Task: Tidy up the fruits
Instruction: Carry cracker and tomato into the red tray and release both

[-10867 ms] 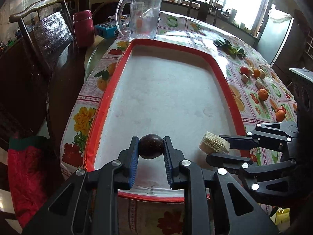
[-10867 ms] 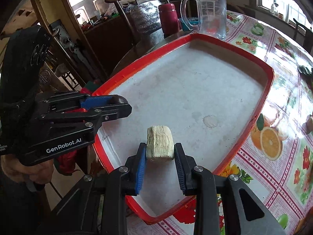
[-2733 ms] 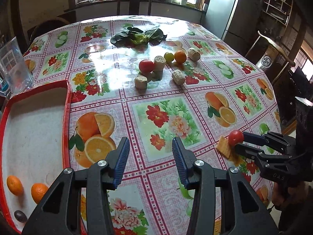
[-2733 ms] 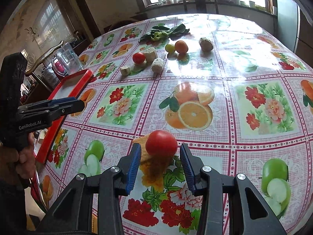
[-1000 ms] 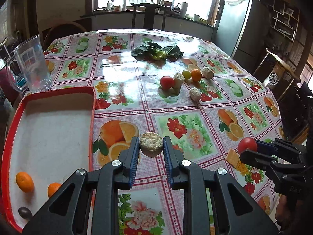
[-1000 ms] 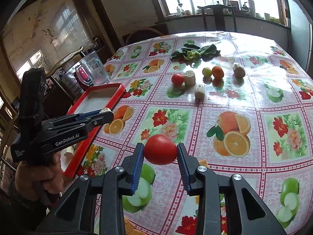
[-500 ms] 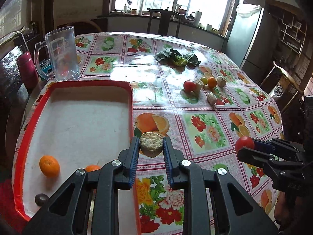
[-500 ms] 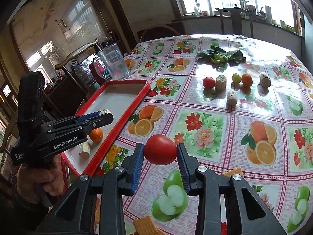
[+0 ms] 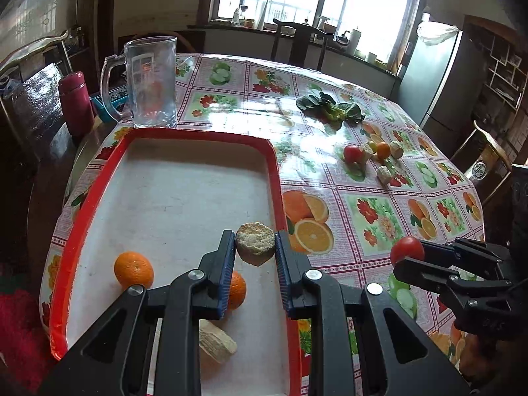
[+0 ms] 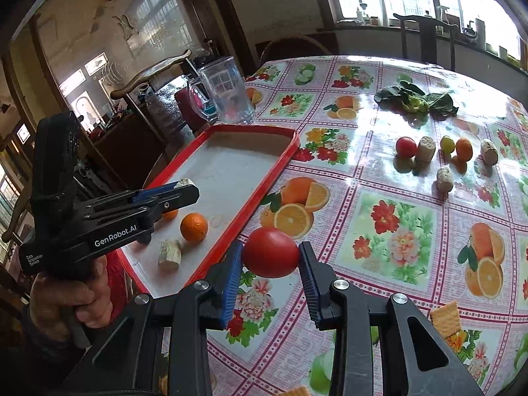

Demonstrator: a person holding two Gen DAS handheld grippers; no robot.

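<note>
My left gripper is shut on a pale corn piece and holds it above the near right part of the red-rimmed tray. The tray holds two oranges, one partly hidden behind my left fingers, and another corn piece. My right gripper is shut on a red tomato above the tablecloth, just right of the tray's rim. My left gripper also shows in the right wrist view.
A glass mug and a red flask stand behind the tray. Farther right lie a tomato, corn pieces, small citrus and leafy greens. Crackers lie near the table's front edge. Chairs surround the table.
Both grippers have moved left toward the tray with their loads. The left one now holds its corn piece over the tray; the right one's tomato is near the tray's rim.
</note>
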